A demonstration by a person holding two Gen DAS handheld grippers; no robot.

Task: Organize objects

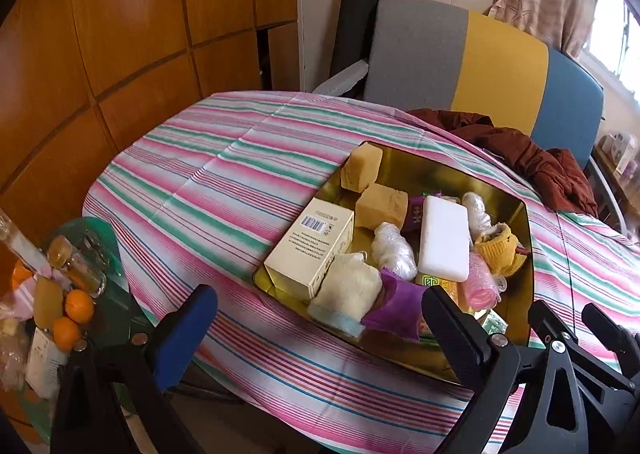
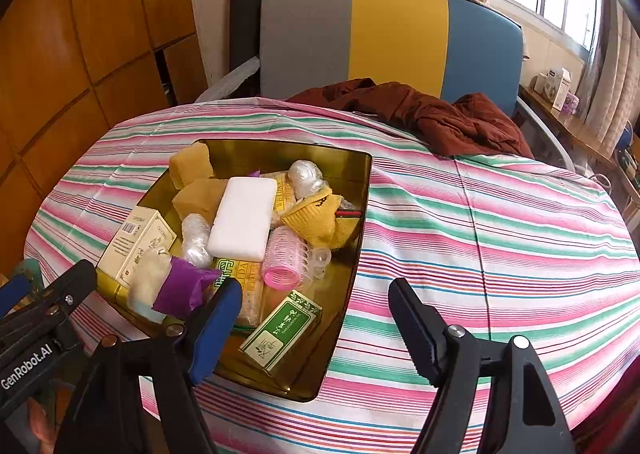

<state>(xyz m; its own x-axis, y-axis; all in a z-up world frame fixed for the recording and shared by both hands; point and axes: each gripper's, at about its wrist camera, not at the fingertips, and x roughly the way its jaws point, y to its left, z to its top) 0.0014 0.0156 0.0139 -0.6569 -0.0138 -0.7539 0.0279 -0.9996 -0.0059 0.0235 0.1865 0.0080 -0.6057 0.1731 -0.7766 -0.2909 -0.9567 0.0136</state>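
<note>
Both grippers open and empty, held at the near edge of the counter before a filled gold tray.

Left gripper (image 1: 320, 330): fingers spread wide, holding nothing, level above the near-left counter edge, aimed at the gold tray (image 1: 516, 210). Right gripper (image 2: 316, 318): fingers spread wide, holding nothing, its blue-padded finger over the tray's near rim. Tray contents, near to far: green box (image 2: 282, 330), purple cloth (image 2: 182, 288), cream cloth (image 1: 350, 288), pink hair roller (image 2: 282, 260), cream carton (image 1: 310, 244), white block (image 2: 244, 218), yellow knit item (image 2: 318, 216), two tan sponges (image 1: 380, 204), (image 1: 360, 166). Tray rests on the striped counter (image 2: 480, 222). Beyond: maroon garment (image 2: 432, 114), grey-yellow-blue chair (image 2: 392, 30).
</note>
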